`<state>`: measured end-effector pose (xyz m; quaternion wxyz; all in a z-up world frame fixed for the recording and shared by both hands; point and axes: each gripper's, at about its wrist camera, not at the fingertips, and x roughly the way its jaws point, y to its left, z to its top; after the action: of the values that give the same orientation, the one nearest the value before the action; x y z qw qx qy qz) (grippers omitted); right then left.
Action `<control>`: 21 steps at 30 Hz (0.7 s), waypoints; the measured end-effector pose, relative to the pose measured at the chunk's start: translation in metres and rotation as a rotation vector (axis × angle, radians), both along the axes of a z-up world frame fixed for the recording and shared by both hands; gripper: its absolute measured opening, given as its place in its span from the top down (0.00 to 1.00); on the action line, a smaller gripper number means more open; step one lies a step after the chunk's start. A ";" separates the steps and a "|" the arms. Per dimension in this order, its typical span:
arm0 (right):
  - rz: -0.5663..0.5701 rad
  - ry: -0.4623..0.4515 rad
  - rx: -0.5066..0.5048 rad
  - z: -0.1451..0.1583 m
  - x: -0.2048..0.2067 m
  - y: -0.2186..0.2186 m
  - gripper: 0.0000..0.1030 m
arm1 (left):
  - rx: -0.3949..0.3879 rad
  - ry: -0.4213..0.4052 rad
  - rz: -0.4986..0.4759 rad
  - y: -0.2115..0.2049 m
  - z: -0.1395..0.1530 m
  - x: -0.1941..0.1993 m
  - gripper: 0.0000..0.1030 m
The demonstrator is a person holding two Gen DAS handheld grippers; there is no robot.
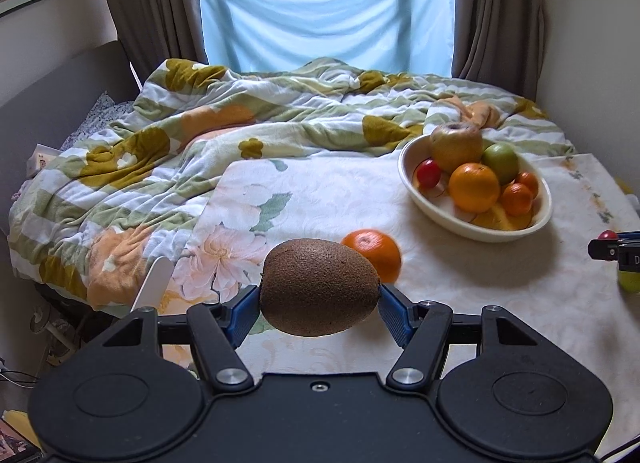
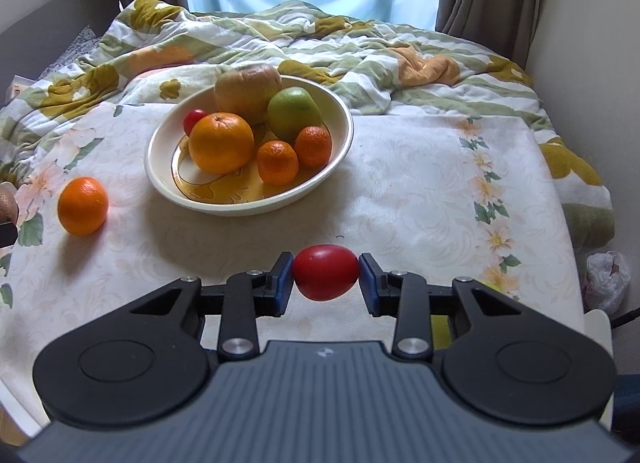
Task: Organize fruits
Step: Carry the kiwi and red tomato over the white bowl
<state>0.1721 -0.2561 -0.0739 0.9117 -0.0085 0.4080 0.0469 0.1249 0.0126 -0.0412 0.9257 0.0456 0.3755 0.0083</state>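
My left gripper (image 1: 319, 297) is shut on a brown kiwi (image 1: 320, 287), held above the table. My right gripper (image 2: 326, 277) is shut on a small red tomato-like fruit (image 2: 326, 277). A cream bowl (image 2: 160, 167) holds a large orange (image 2: 221, 142), two small mandarins (image 2: 277, 162), a green apple (image 2: 294, 113), a yellowish apple (image 2: 248, 93) and a small red fruit (image 2: 193, 119). The bowl also shows in the left wrist view (image 1: 412, 187). A loose orange (image 2: 83, 205) lies on the table left of the bowl, just behind the kiwi in the left wrist view (image 1: 378, 251).
The table has a floral cloth (image 2: 420, 191). A bed with a rumpled floral blanket (image 1: 200, 135) lies behind it. A green fruit (image 1: 630, 283) sits at the right edge under my right gripper (image 1: 612, 247). A plastic bag (image 2: 606, 275) lies at the table's right.
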 end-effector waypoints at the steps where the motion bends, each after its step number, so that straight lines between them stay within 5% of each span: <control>1: 0.003 -0.004 0.002 0.004 -0.002 -0.001 0.51 | -0.004 -0.004 0.000 -0.003 0.004 -0.002 0.33; 21: 0.090 -0.078 0.032 0.085 -0.019 -0.022 0.51 | -0.063 -0.104 -0.066 -0.063 0.071 0.008 0.33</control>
<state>0.1527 -0.2782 0.0107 0.9239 -0.0141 0.3706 0.0938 0.1330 -0.0499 0.0299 0.9447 0.0281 0.3251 -0.0319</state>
